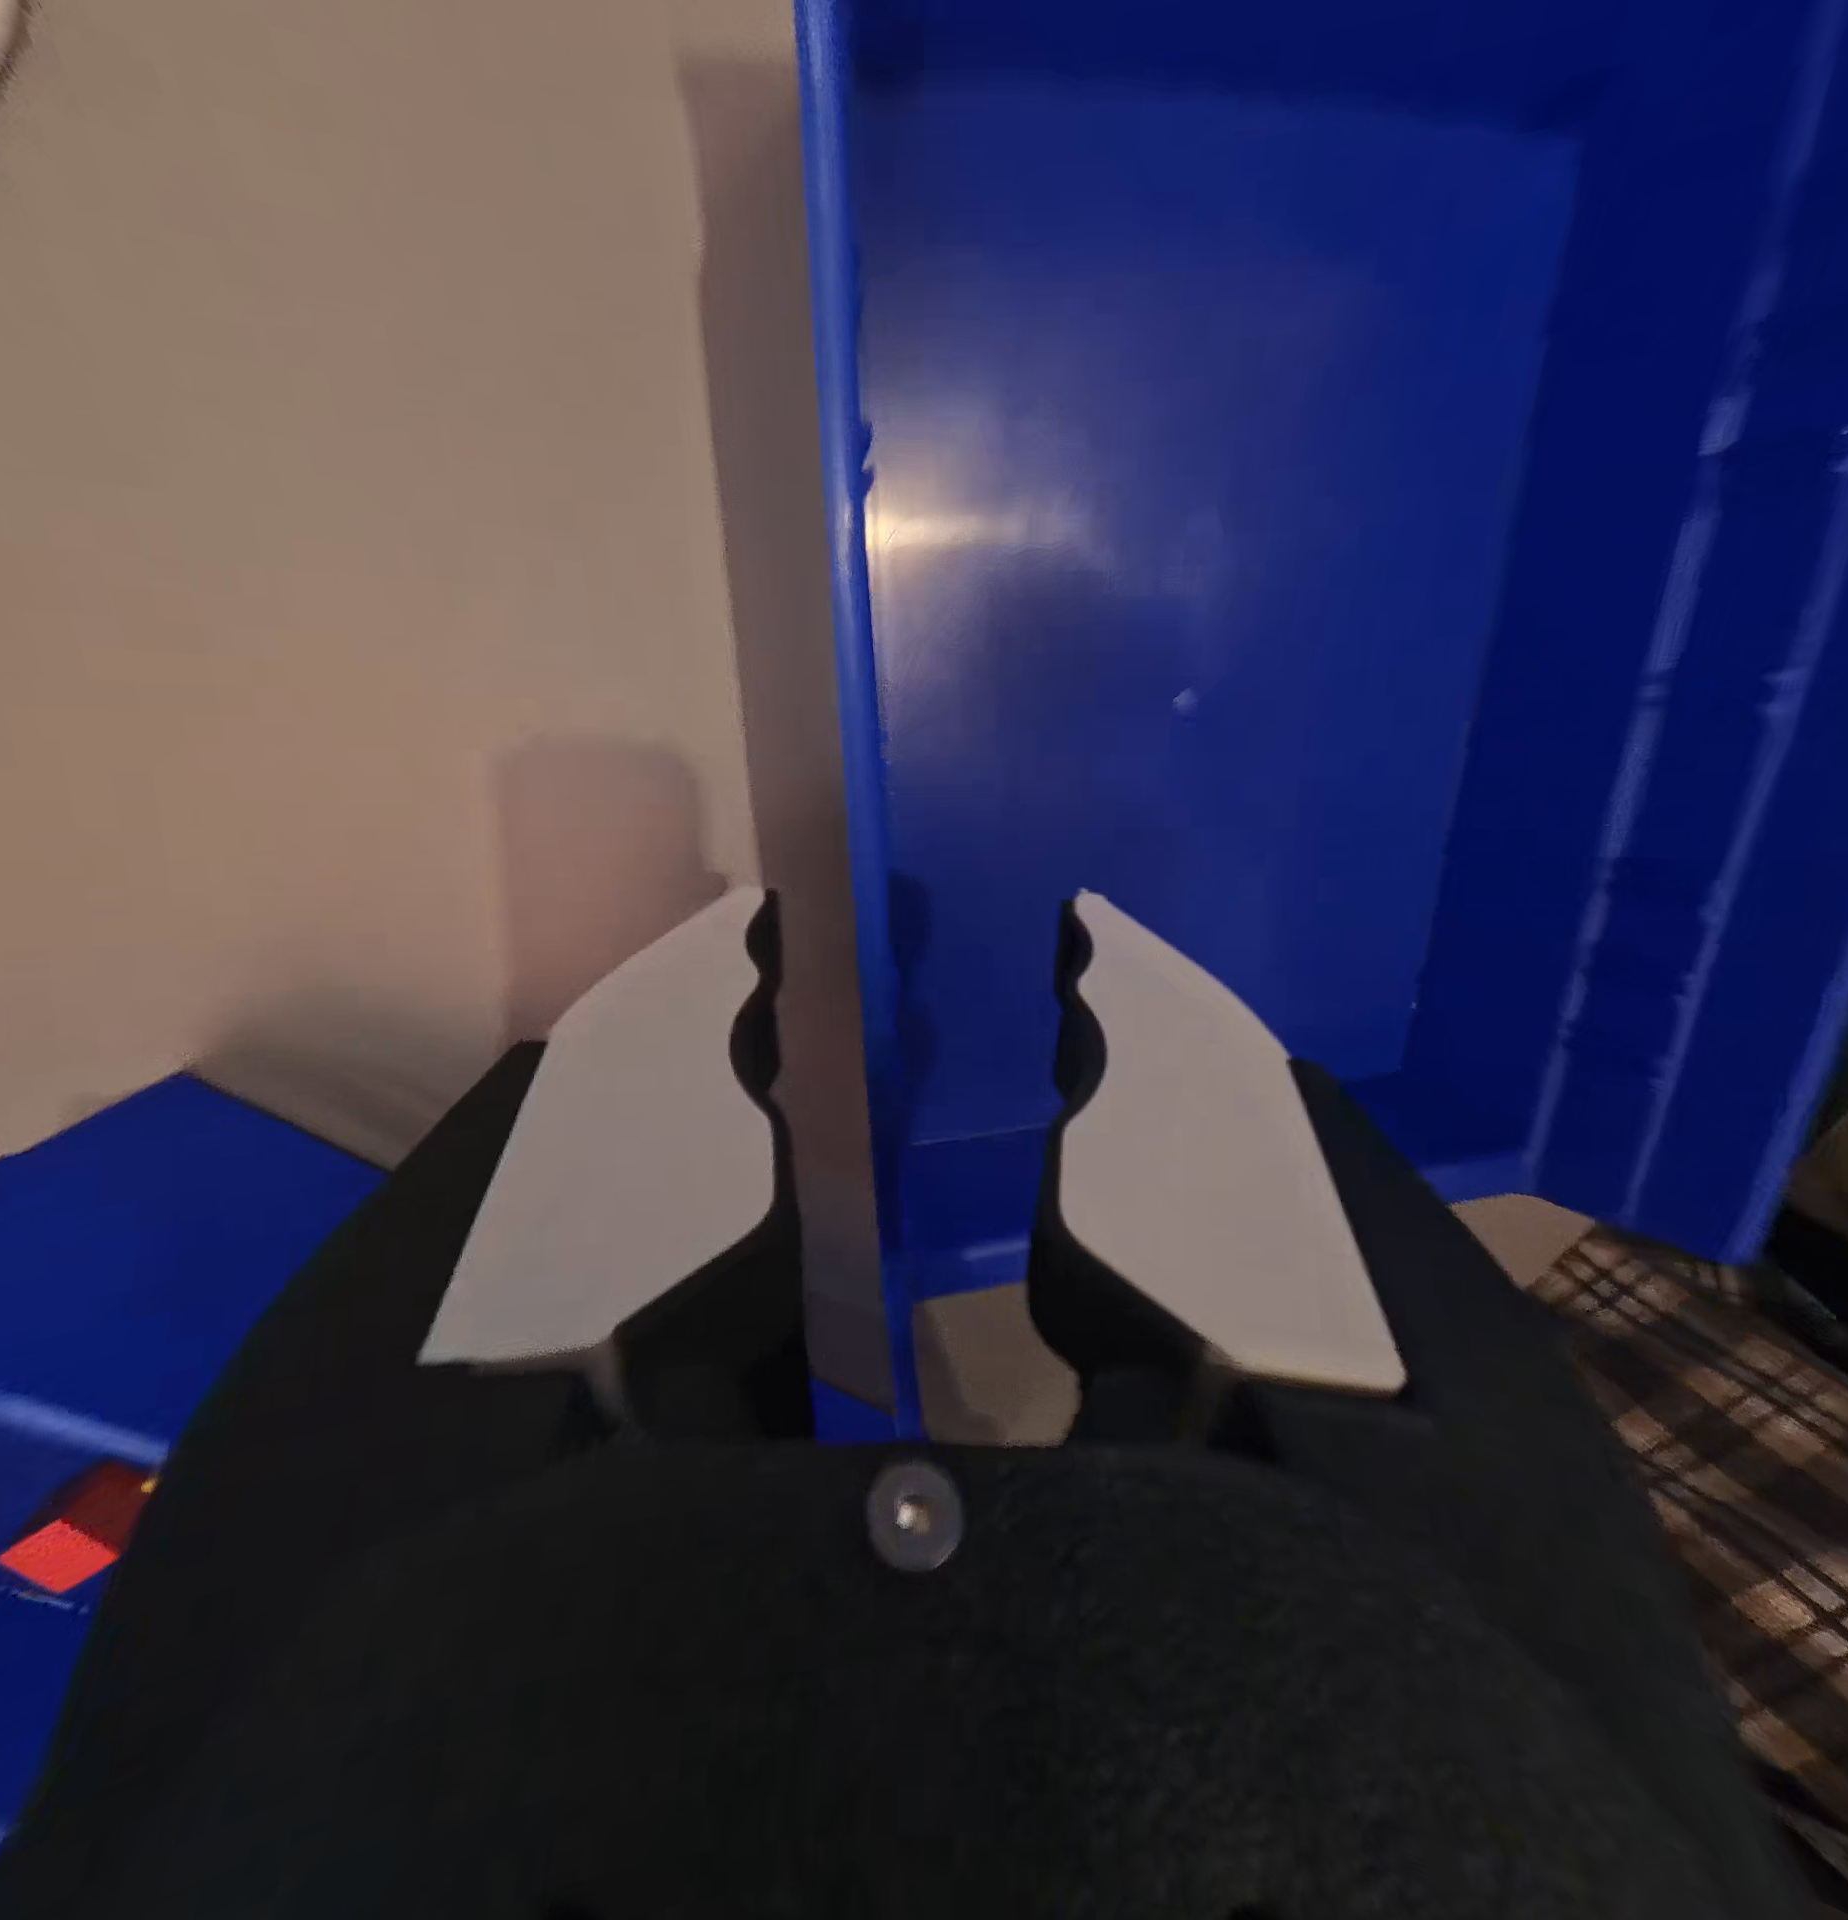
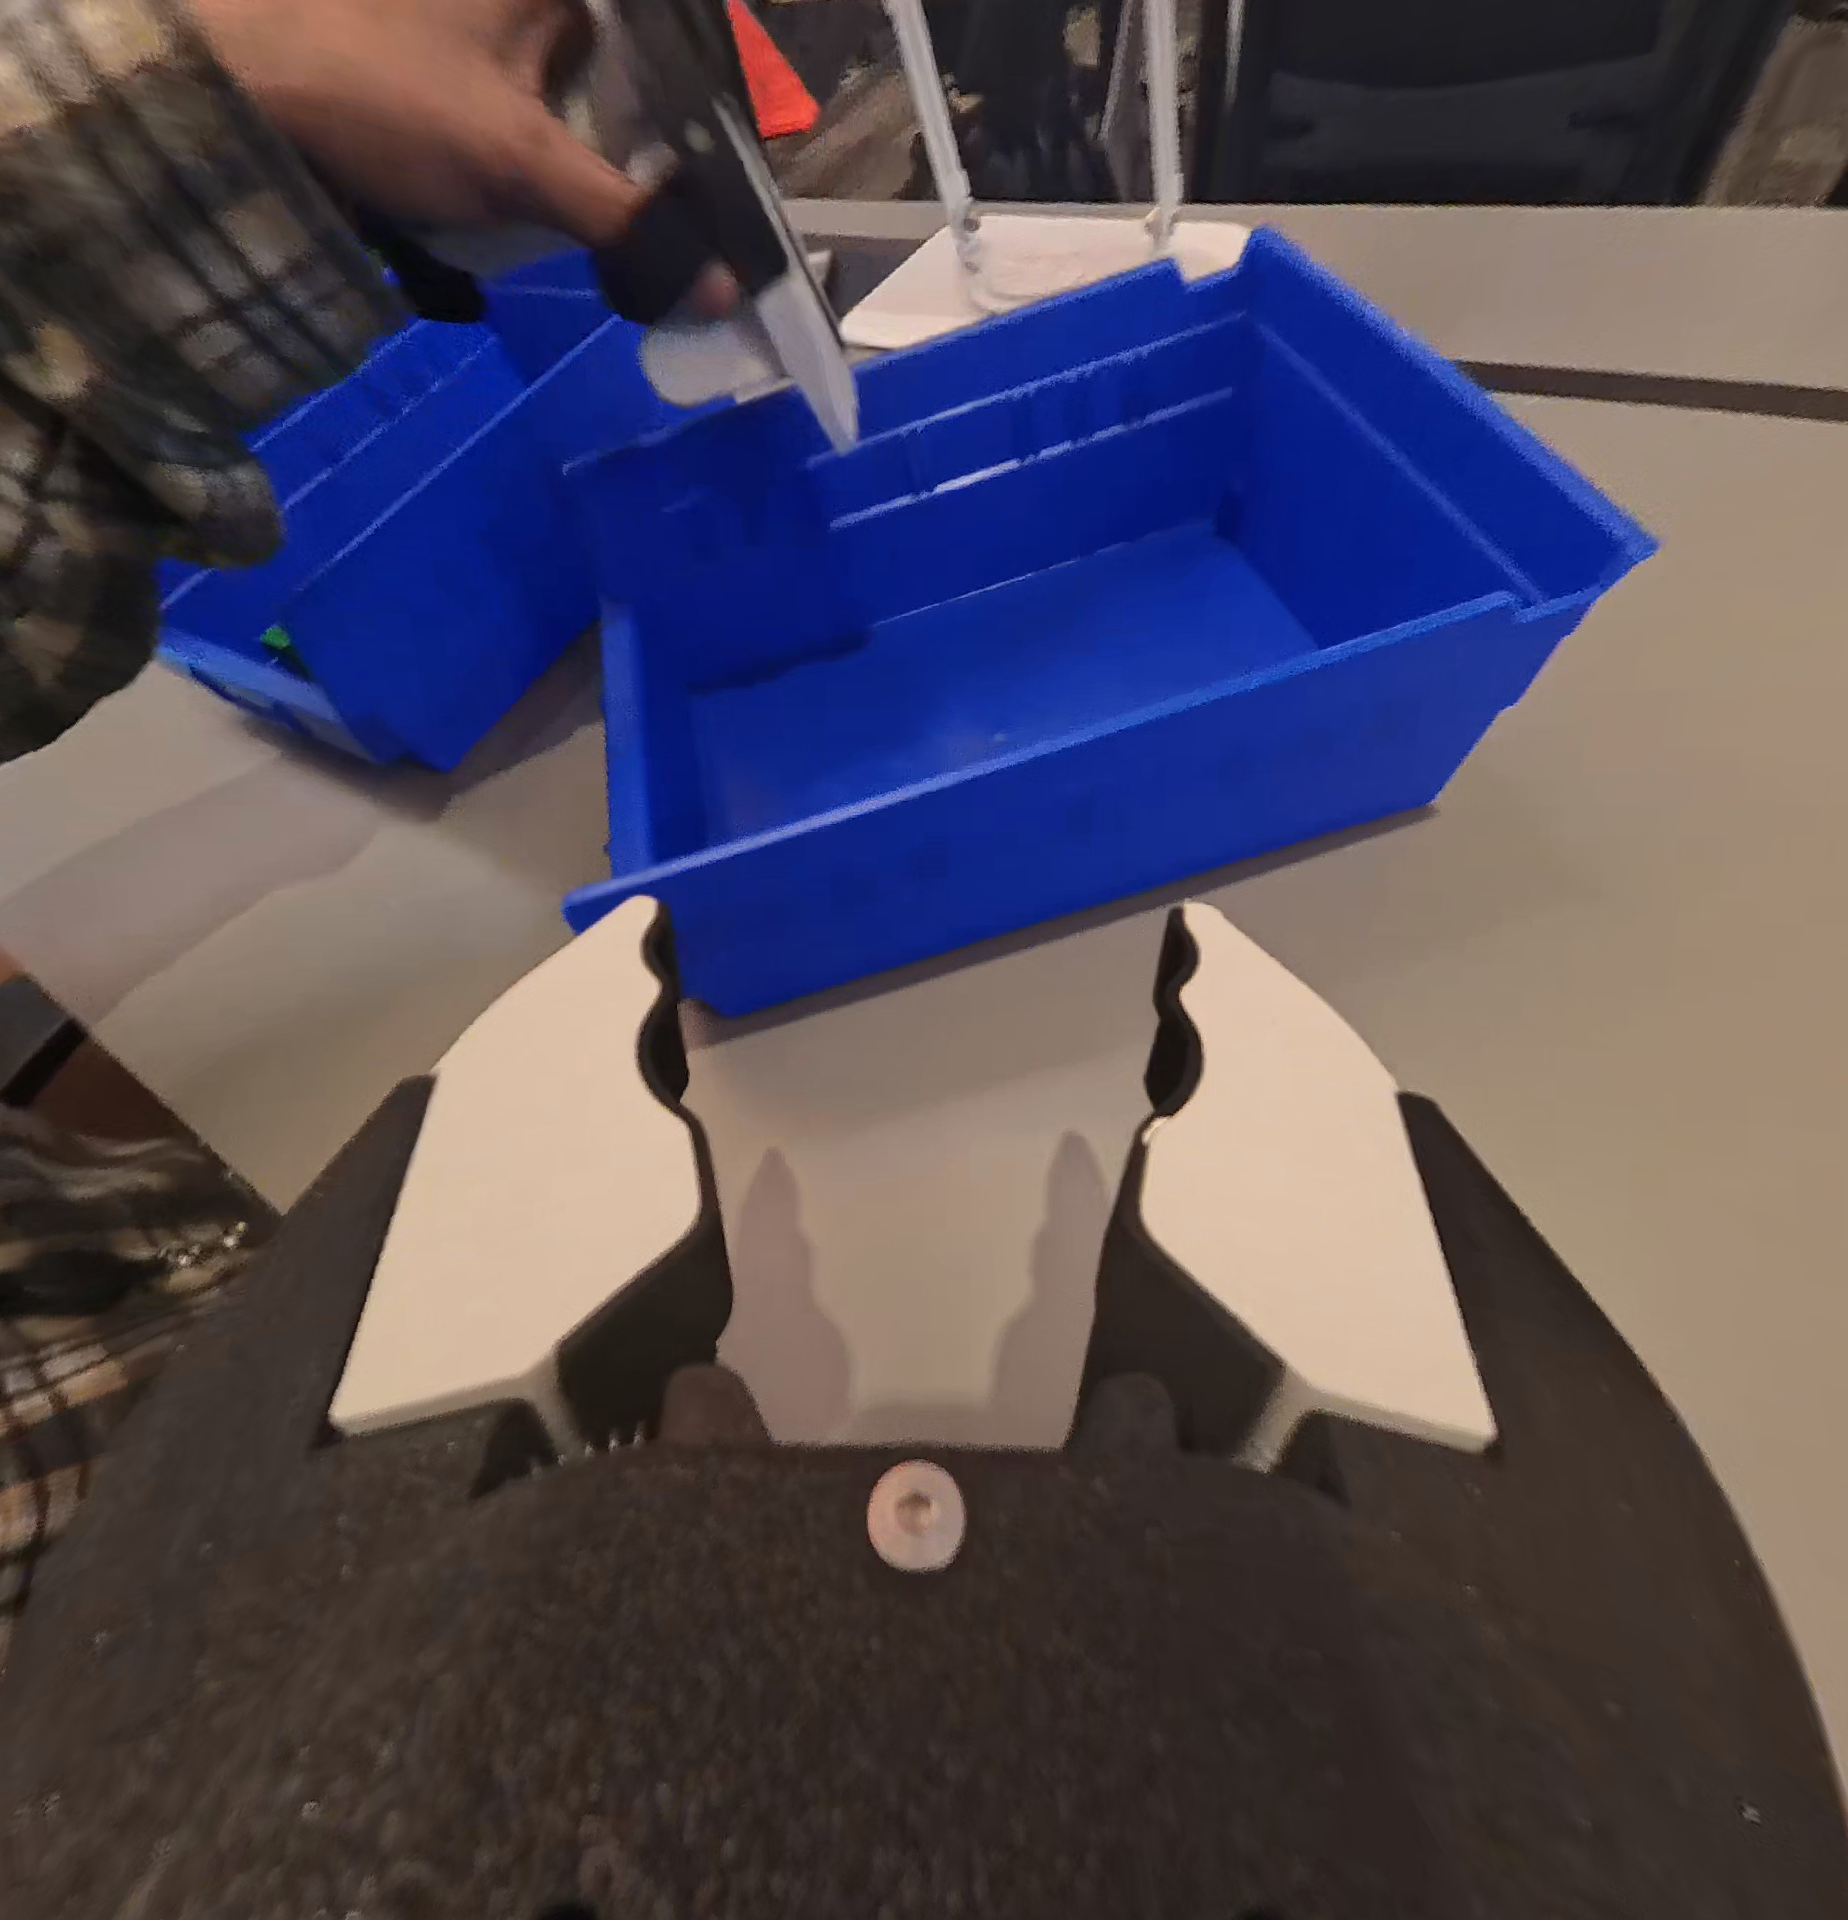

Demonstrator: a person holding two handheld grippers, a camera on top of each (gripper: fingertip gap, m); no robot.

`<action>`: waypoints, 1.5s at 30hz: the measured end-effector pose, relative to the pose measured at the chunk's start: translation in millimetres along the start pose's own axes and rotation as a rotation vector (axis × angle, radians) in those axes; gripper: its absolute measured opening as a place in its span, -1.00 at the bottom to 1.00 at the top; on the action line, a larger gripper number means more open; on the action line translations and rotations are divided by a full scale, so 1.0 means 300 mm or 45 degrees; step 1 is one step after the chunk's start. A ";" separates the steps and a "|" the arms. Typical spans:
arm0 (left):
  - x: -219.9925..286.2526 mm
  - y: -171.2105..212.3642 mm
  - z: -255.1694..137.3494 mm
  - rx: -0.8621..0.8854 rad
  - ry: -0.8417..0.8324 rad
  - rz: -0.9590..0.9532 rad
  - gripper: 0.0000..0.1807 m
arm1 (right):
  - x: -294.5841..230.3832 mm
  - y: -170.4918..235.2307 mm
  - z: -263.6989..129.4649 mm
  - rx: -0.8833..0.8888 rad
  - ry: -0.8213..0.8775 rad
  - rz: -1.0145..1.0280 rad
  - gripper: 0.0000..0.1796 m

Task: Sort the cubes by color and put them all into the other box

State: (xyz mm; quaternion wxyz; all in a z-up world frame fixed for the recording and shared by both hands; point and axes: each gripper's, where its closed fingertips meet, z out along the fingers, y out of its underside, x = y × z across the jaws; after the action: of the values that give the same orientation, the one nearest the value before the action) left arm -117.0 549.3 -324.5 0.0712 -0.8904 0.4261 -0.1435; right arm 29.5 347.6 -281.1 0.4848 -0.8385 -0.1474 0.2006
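Observation:
An empty blue box (image 2: 1055, 810) sits on the grey table, tilted in the right wrist view. My left gripper (image 1: 922, 914) is open, with one finger on each side of that box's side wall (image 1: 847, 520), not touching it. The left gripper also shows in the right wrist view (image 2: 774, 405), held by a hand at the box's far left corner. A second blue box (image 2: 432, 582) stands to the left and holds a green cube (image 2: 276, 636). A red cube (image 1: 63, 1548) shows in it in the left wrist view. My right gripper (image 2: 915, 920) is open and empty, just in front of the empty box.
A clear stand on a white base (image 2: 1045, 270) is behind the empty box. A plaid sleeve (image 2: 99, 364) reaches in from the left. A dark seam (image 2: 1678, 390) crosses the table at the right. Bare grey table (image 2: 1626, 1039) lies right of my right gripper.

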 end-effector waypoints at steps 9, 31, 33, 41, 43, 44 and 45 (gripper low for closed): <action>0.003 0.257 -0.601 0.780 0.085 0.057 -0.10 | 0.050 -0.037 0.028 -0.128 0.149 0.148 0.13; -0.266 0.927 -0.674 1.328 -0.144 -0.259 -0.06 | 0.039 0.115 0.314 -0.925 0.174 0.787 0.03; -0.274 0.929 -0.667 1.325 -0.136 -0.254 -0.06 | 0.049 0.137 0.328 -0.962 0.216 0.798 0.03; -0.286 0.942 -0.684 1.348 -0.167 -0.206 -0.06 | 0.131 0.175 0.332 -1.057 0.325 0.755 -0.55; -0.295 0.949 -0.685 1.342 -0.188 -0.205 -0.06 | 0.182 0.188 0.315 -1.088 0.377 0.718 -0.64; -0.297 0.952 -0.684 1.339 -0.191 -0.207 -0.06 | 0.208 0.185 0.310 -1.088 0.396 0.706 -0.66; -0.299 0.953 -0.684 1.340 -0.192 -0.208 -0.06 | 0.237 0.180 0.303 -1.090 0.422 0.680 -0.68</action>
State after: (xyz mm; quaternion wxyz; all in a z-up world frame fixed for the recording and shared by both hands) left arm -446.5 439.0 -218.4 0.5268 -0.7724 0.2197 -0.2784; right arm 51.0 421.2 -382.8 0.0480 -0.9901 0.0813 0.1038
